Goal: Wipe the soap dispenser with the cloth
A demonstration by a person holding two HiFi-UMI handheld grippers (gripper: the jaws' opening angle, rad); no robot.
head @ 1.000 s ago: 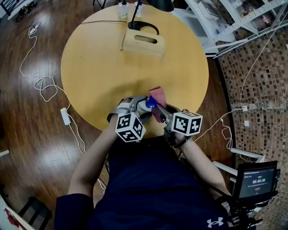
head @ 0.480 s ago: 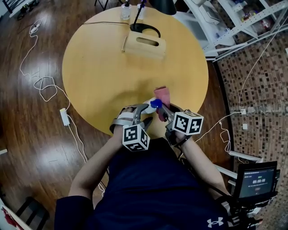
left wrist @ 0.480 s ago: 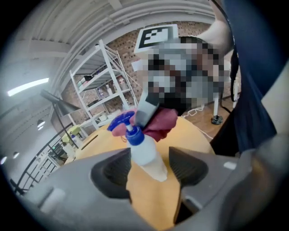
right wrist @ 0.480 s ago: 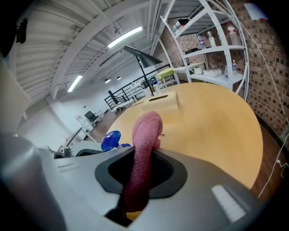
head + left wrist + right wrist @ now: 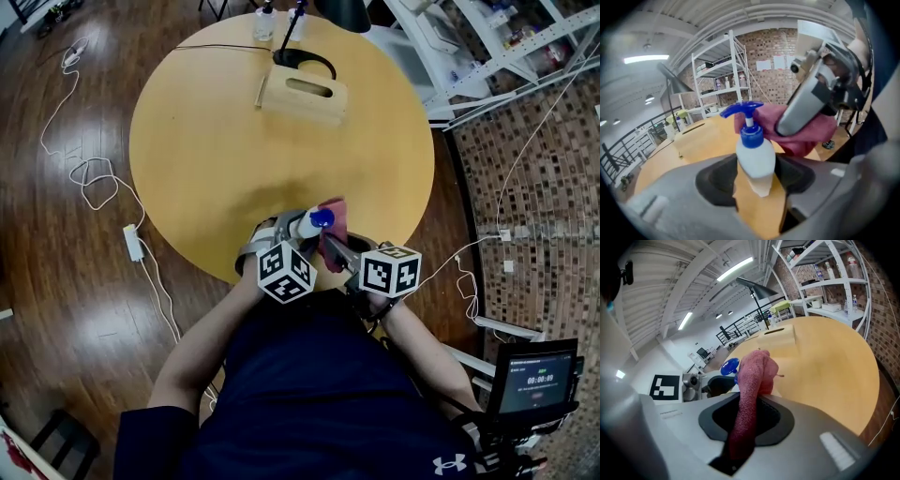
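— Two tools are at work here, aren't they? Where is the soap dispenser (image 5: 755, 158)?

— It sits between the jaws of the left gripper (image 5: 757, 178), whose pads press its white body from both sides. Those jaws have just been closing with the bottle between them. It seems lifted off the table (image 5: 206, 159), over the edge nearest the person. It is tilted, with the blue pump (image 5: 742, 110) uppermost.

— Why is it gripped so low on the body?

— Probably so that the shoulder and pump are left bare for wiping.

— And the cloth (image 5: 751, 380)?

— It is pink and pinched in the right gripper (image 5: 746, 420). The jaws are nearly together on a fold of it, and the loose end bunches past the tips. From the left gripper view that bunch lies just behind the pump, at the bottle's far side. Whether it actually touches cannot be told.

— So is the wiping under way?

— It looks so: one tool steadies the bottle while the other brings the rag. A slack hold would let the smooth bottle twist.

— Is anything else on the table?

— A wooden box (image 5: 303, 92) stands at the far side, well apart.
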